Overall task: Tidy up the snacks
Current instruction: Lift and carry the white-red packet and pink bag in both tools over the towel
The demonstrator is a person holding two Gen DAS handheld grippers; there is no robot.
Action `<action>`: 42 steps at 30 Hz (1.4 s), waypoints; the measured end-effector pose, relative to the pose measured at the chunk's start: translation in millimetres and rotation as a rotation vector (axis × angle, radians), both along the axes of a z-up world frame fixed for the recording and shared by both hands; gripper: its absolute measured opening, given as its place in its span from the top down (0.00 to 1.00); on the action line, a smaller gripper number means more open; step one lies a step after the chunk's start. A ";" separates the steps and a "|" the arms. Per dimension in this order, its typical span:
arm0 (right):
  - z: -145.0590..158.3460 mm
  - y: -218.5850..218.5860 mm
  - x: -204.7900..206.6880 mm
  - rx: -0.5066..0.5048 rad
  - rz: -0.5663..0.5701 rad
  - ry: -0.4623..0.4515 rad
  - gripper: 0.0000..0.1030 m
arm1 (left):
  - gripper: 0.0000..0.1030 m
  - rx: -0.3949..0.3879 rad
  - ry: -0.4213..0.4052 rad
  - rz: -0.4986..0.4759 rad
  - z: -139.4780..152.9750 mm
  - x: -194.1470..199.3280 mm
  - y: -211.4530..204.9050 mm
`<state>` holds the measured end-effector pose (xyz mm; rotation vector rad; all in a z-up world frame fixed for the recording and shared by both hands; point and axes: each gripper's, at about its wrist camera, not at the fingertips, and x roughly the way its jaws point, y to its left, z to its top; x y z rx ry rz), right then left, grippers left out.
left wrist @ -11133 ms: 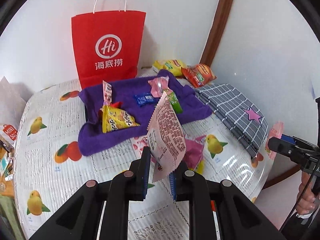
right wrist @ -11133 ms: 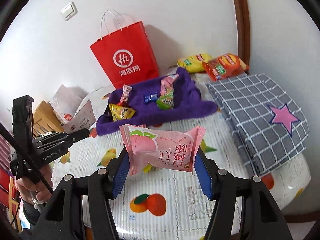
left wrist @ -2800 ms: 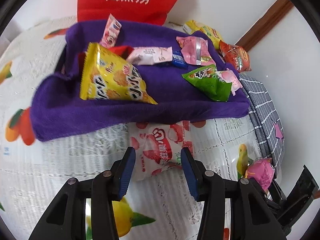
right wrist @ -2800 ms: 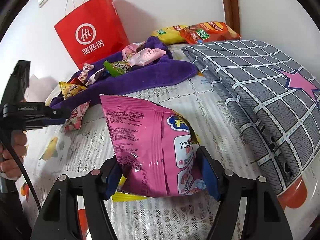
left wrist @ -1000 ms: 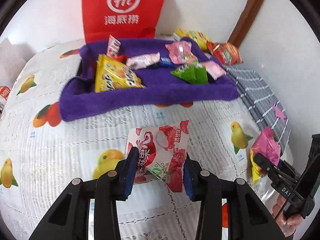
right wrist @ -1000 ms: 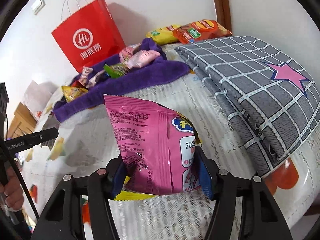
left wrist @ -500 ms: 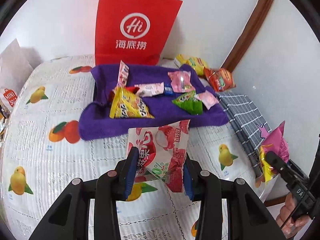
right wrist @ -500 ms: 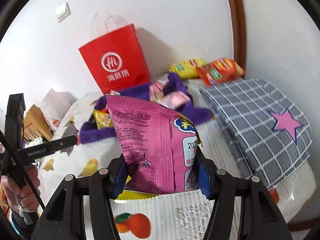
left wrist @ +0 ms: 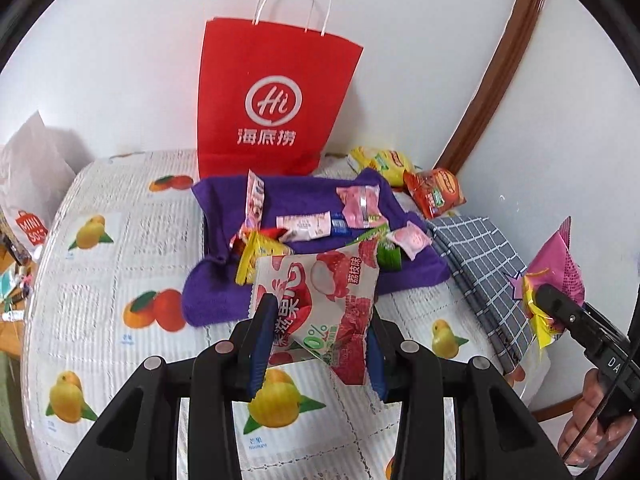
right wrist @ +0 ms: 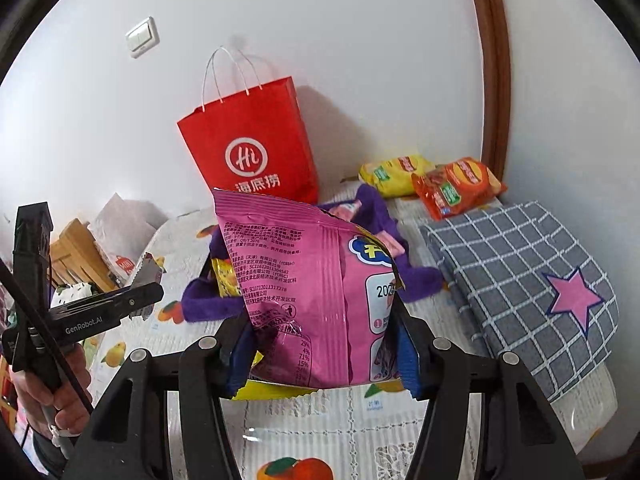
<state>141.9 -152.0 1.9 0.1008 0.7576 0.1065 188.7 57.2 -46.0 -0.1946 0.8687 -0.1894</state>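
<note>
From the left wrist view, the left gripper (left wrist: 318, 344) has its blue ribbed pads pressed on a crinkly white and red lychee snack pouch (left wrist: 320, 300) with serrated edges, held clear above the table (left wrist: 100, 280), whose glossy cover is printed with fruit. Beyond it lies a soft purple towel (left wrist: 304, 200) strewn with small foil packets. A stiff red paper bag (left wrist: 272, 108) with white cord handles stands at the far edge against the wall. A folded grey checked cloth (left wrist: 480, 256) lies to the right.

From the right wrist view, the right gripper (right wrist: 322, 356) is closed on a puffy, shiny pink snack bag (right wrist: 304, 300), held upright above the table, its sides dented by the pads. Far right, a yellow chip bag (right wrist: 394, 174) and an orange chip bag (right wrist: 456, 186) lie by the wall, beyond the checked cloth's pink star.
</note>
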 end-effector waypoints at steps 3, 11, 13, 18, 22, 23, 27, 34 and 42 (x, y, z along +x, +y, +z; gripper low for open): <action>8.4 1.1 5.4 -0.006 -0.003 -0.010 0.43 | 0.63 0.008 -0.016 -0.004 8.4 3.2 -0.6; 24.4 1.5 25.3 0.009 -0.009 -0.010 0.43 | 0.63 0.004 -0.028 0.006 20.6 16.5 3.8; 25.8 2.6 32.4 0.008 -0.011 -0.004 0.43 | 0.63 0.001 -0.025 0.012 22.7 21.9 6.6; 26.1 8.1 53.0 0.009 0.000 0.011 0.43 | 0.63 0.003 -0.024 0.030 29.4 35.0 11.5; 28.6 14.9 71.9 0.014 0.014 0.024 0.43 | 0.63 0.010 -0.027 0.042 32.6 45.4 14.2; 29.6 16.4 75.6 0.017 0.019 0.025 0.43 | 0.63 0.011 -0.028 0.044 33.4 48.5 15.0; 35.6 24.4 93.1 0.015 0.043 0.020 0.43 | 0.63 0.009 -0.037 0.057 35.4 61.3 17.8; 33.4 35.1 128.7 0.008 0.057 0.043 0.43 | 0.63 -0.014 -0.042 0.066 34.1 90.8 17.5; 14.7 33.3 174.0 0.052 0.046 0.100 0.43 | 0.63 -0.059 -0.031 0.072 20.9 126.3 20.3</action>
